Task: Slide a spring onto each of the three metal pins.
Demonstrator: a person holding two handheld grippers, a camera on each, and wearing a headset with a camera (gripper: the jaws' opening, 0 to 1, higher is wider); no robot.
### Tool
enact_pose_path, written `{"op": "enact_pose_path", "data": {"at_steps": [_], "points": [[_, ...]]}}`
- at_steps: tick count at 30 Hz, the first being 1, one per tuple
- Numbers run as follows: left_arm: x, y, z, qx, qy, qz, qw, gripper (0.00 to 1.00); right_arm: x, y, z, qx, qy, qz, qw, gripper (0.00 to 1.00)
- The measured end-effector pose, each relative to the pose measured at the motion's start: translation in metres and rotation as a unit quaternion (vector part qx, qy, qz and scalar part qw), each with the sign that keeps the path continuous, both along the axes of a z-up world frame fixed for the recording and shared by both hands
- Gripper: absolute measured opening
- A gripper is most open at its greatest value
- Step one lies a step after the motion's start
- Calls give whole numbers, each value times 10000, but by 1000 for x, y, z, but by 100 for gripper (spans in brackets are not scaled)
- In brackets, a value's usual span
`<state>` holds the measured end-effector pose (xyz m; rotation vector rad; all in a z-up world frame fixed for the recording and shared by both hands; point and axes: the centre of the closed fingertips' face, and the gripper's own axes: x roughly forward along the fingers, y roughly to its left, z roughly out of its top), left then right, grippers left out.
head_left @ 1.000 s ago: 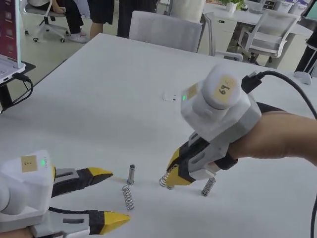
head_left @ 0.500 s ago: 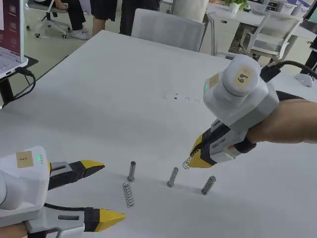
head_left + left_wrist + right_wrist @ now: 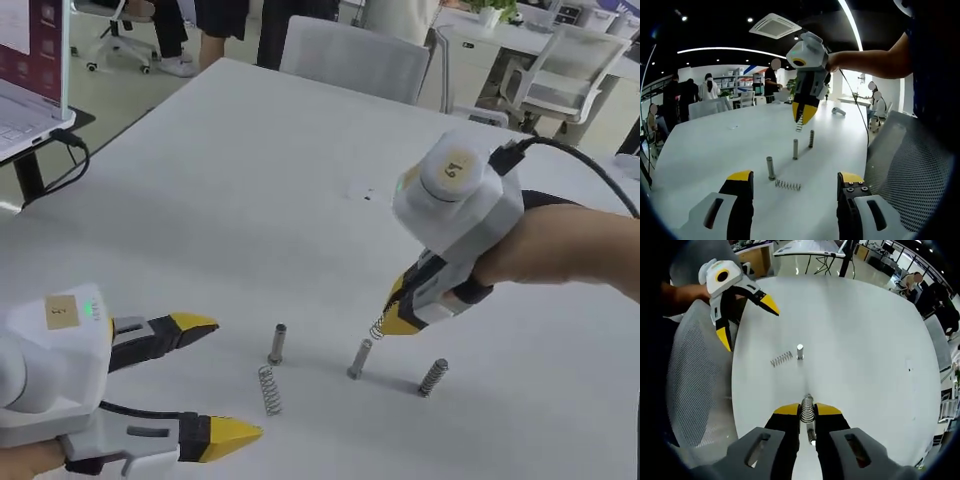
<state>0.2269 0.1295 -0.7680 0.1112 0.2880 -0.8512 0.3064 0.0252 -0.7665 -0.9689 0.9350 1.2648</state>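
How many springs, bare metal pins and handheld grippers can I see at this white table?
Springs: 3, the held spring, the flat spring, the upright spring.
Bare metal pins: 2, the left pin, the middle pin.
Grippers: 2, the left gripper, open; the right gripper, shut on the held spring.
Total: 7.

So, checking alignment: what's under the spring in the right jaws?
A bare metal pin, just below the spring; in the right gripper view the jaws partly cover it.
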Motion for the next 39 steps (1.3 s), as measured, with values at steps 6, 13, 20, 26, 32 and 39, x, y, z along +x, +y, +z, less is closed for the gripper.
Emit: {"op": "enact_pose_path", "data": {"at_steps": [6, 13, 20, 26, 32, 39], "points": [[-1, 1, -2, -2, 62, 19, 10000, 62, 7, -2, -12, -175, 20, 20, 9998, 8], [-2, 4, -1, -2, 46, 29, 10000, 61, 5, 3, -18, -211, 100, 43, 9997, 8], [-3, 5, 0, 11, 41, 20, 10000, 60, 6, 1, -21, -280, 113, 28, 9995, 8], [-3, 5, 0, 14, 54, 5, 10000, 59, 4, 3, -23, -278, 154, 41, 9995, 8], [-4, 5, 0, -12, 56, 3, 10000, 58, 6, 4, -33, -372, 175, 49, 9991, 8], [-4, 9, -3, -8, 119, 36, 9999, 57, 6, 4, -47, -440, 148, -22, 9989, 8]]}}
